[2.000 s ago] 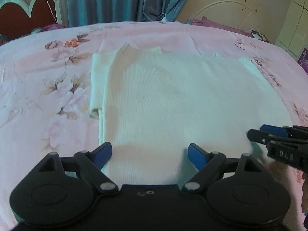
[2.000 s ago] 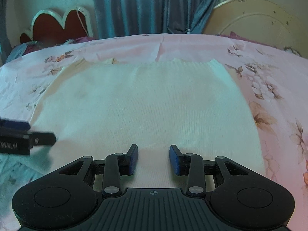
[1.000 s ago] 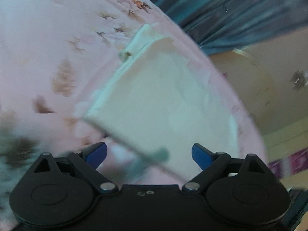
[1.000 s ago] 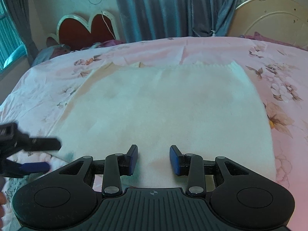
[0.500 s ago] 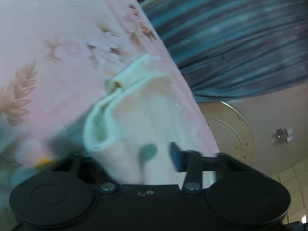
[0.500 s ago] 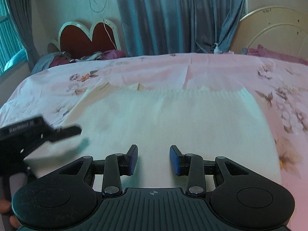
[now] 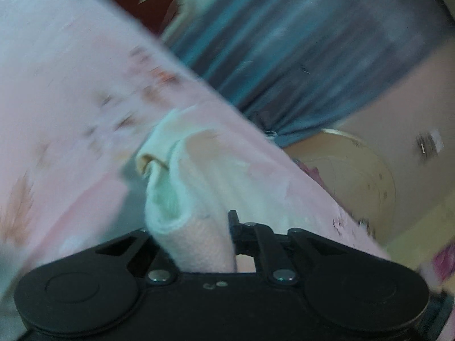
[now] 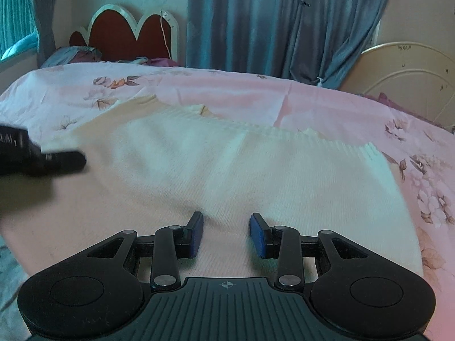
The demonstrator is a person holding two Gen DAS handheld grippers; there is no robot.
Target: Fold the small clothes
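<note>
Cream knit: one small ribbed sweater (image 8: pixel 236 170) lies flat on the bed (image 8: pixel 327 105), its near hem toward the right camera and its ribbed edge toward the far side.
Pink cotton: one floral bedsheet covers the bed under the garment.
Left hand-held gripper (image 7: pixel 196 244): clamped on a bunched edge of the sweater (image 7: pixel 182 199); the cloth fills the gap between the fingers and rises in a soft roll ahead of them. The left view is tilted and blurred.
Right hand-held gripper (image 8: pixel 226 234): fingers apart, hovering over the near hem and holding nothing.
Step in hand: judged to be the sideways fold, with the left side being carried across the body of the garment.
Doing it well: keep the pinched edge taut and low, lay it parallel to the opposite side, and let go only when the layers sit flat. The right tool could pin the near hem so the knit does not drag.
Risk: soft knit may sag or slip and leave a crooked crease.
Count: one garment, two hand-held grippers, one bed.
</note>
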